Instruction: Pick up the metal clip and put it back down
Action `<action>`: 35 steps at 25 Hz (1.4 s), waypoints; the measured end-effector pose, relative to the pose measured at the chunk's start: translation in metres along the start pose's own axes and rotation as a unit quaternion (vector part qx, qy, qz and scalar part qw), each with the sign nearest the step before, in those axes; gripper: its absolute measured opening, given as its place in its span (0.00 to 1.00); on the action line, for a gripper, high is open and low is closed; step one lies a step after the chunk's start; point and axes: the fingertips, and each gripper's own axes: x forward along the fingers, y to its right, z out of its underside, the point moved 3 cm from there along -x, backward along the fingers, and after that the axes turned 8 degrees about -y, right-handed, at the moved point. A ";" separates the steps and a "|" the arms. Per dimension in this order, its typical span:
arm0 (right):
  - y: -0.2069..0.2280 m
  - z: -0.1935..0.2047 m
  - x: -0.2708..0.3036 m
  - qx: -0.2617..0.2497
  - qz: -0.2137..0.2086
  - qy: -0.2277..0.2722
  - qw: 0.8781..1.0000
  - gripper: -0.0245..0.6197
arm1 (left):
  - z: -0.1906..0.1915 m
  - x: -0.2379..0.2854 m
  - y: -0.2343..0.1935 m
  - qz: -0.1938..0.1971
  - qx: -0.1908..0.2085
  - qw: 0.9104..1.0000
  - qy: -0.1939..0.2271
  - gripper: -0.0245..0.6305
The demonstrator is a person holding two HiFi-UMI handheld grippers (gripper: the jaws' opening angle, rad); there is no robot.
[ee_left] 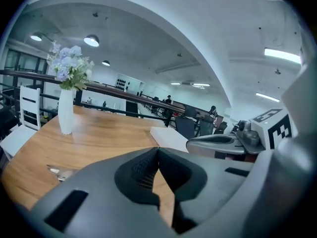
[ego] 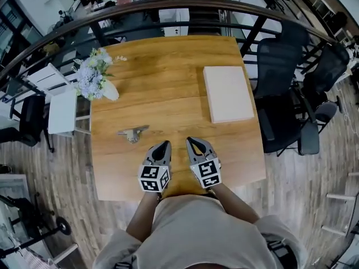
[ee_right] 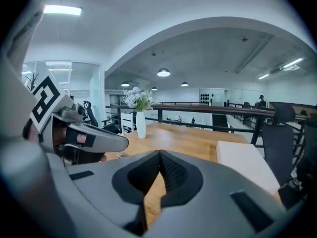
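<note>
Two clenched, empty: left gripper (ego: 166,144), right gripper (ego: 189,141).
White ceramic vase (ego: 110,92): pale blue flowers (ego: 91,74) inside.
Silver metal clip (ego: 133,133): near vase.

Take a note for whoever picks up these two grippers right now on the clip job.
Left gripper: fingers shut, empty, over the near part of the table.
Right gripper: fingers shut, empty, beside the left one.
Metal clip: lying on the table, to the left of the left gripper, nothing touching it.
Done: cannot tell whether it was already lifted and put back.
Left: if not, pick the clip up and set it down.
</note>
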 end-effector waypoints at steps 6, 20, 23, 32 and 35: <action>0.028 -0.027 -0.045 0.008 0.025 0.039 0.999 0.08 | -0.031 -0.005 0.039 0.009 0.030 0.999 0.017 0.07; 0.056 -0.087 -0.114 -0.009 0.050 0.129 0.990 0.08 | -0.107 -0.050 0.057 -0.051 0.058 0.990 0.119 0.07; 0.060 -0.096 -0.118 -0.021 0.058 0.141 0.988 0.08 | -0.119 -0.057 0.061 -0.065 0.069 0.986 0.136 0.07; 0.059 -0.106 -0.139 -0.060 0.065 0.156 0.984 0.08 | -0.125 -0.078 0.075 -0.080 0.073 0.984 0.144 0.07; 0.063 -0.109 -0.145 -0.050 0.071 0.161 0.983 0.08 | -0.127 -0.083 0.074 -0.083 0.062 0.982 0.156 0.07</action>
